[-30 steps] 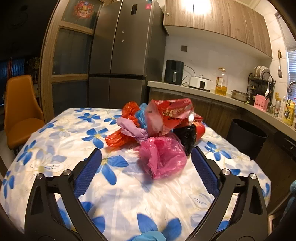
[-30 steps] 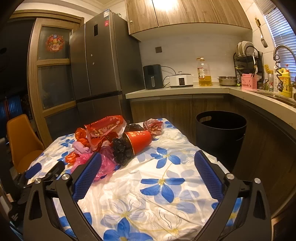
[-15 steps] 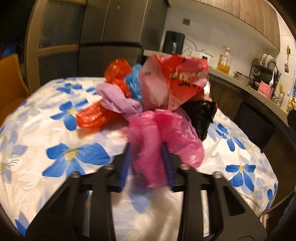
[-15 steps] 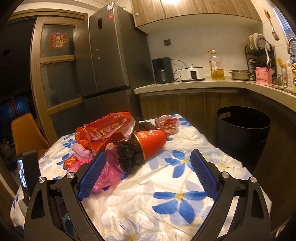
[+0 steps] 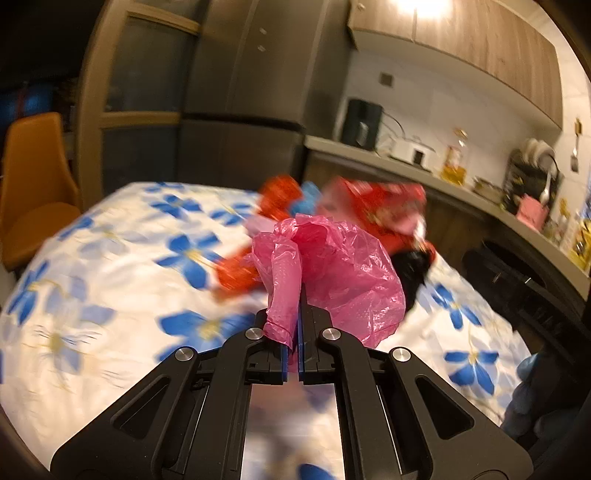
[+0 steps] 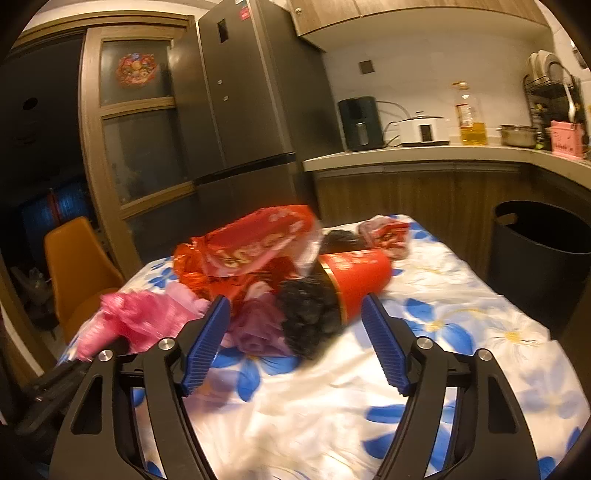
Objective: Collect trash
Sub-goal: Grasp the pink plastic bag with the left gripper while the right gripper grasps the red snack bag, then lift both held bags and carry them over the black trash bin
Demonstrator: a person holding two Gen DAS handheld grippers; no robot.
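Though crumpled, translucent pink bag

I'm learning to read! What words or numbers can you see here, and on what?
None can be read.
Red bag: pale letters, blurred.
Red cup: gold print, too small.
Fridge: top sticker, too small.
Oil bottle: label, blurred.

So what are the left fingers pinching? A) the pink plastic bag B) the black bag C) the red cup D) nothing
A: the left gripper has its fingers shut on a fold of the pink plastic bag, which bunches up just past their tips.
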